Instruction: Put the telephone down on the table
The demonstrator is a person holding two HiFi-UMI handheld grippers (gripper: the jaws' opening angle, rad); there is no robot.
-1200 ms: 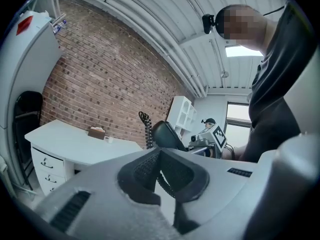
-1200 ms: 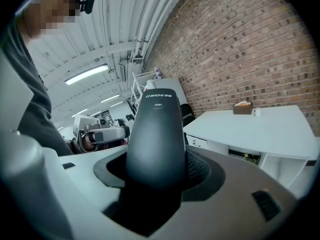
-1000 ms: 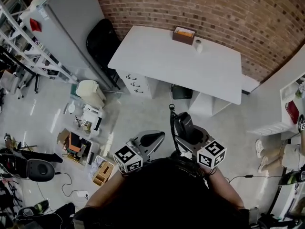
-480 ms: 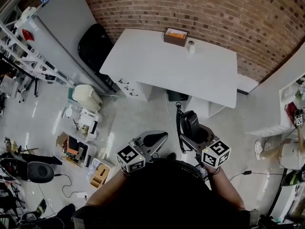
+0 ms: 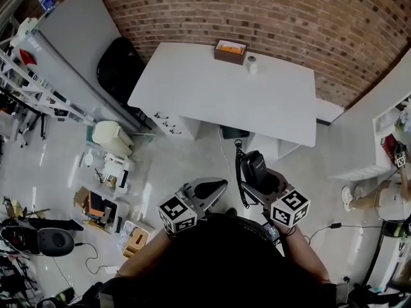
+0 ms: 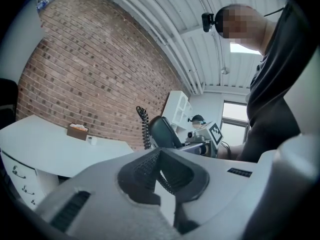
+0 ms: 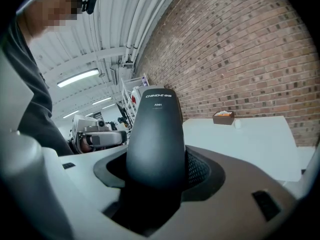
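A black telephone handset (image 5: 252,167) with a coiled cord (image 5: 237,165) stands upright in my right gripper (image 5: 258,176), which is shut on its lower end. In the right gripper view the handset (image 7: 155,134) fills the middle between the jaws. It is held in the air over the floor, short of the white table (image 5: 225,88). My left gripper (image 5: 207,188) hovers beside it on the left, jaws together and holding nothing. From the left gripper view the handset (image 6: 162,131) and its cord (image 6: 144,126) show to the right, beyond the closed jaws.
A brown box (image 5: 230,49) and a small white roll (image 5: 252,63) sit at the table's far edge by the brick wall. A black chair (image 5: 119,69) stands left of the table, with drawers (image 5: 170,122) under it. Floor clutter (image 5: 106,197) lies left; a white shelf (image 5: 385,133) stands right.
The view has shifted, so the table now sits further left and a little nearer. Both grippers keep their places, and the handset stays in the right one.
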